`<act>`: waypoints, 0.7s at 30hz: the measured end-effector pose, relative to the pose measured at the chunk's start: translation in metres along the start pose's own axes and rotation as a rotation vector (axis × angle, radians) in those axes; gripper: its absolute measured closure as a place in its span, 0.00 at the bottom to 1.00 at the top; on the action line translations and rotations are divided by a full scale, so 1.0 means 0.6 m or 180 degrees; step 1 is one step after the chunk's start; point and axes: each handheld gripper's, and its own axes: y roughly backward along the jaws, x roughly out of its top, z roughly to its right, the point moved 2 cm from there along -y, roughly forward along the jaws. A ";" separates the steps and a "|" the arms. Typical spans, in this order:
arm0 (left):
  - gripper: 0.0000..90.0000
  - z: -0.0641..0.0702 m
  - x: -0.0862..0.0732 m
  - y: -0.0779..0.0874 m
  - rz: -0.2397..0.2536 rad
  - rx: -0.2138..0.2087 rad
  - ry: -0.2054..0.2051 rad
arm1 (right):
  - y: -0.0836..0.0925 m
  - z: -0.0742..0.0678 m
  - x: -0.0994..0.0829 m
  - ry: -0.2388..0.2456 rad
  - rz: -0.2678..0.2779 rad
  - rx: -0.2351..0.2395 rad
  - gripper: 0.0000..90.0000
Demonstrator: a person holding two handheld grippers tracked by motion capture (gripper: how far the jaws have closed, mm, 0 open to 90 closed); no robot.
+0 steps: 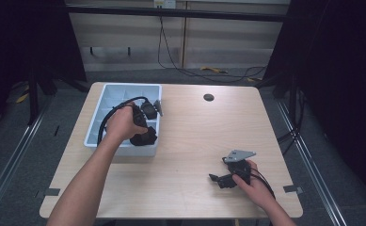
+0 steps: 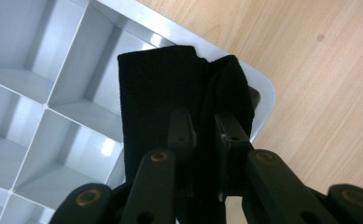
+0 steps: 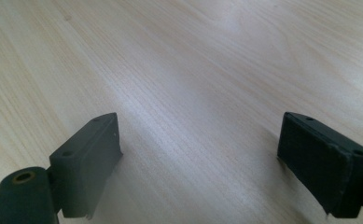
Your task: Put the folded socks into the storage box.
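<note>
A piece of black cloth [image 2: 170, 84] hangs over the near right corner cell of a pale grey divided tray [image 1: 106, 96]. My left gripper [image 2: 206, 135] is shut on the cloth, its jaws pinching a fold of it just above the tray's corner. In the high view that left gripper [image 1: 140, 129] sits over the tray's right side with the black cloth [image 1: 144, 138] under it. My right gripper [image 3: 200, 149] is open, its jaws wide apart and low over bare wood with nothing between them. In the high view the right gripper [image 1: 217, 179] rests near the table's front right.
The wooden table [image 1: 194, 136] has a round cable hole [image 1: 209, 97] at the back. The tray's other cells [image 2: 39, 42] look empty. Dark floor, cables and black stands surround the table.
</note>
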 end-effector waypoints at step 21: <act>0.86 -0.012 -0.003 -0.021 0.0048 -0.0107 0.0155 | 0.000 0.000 0.001 0.0004 -0.0004 0.0015 0.14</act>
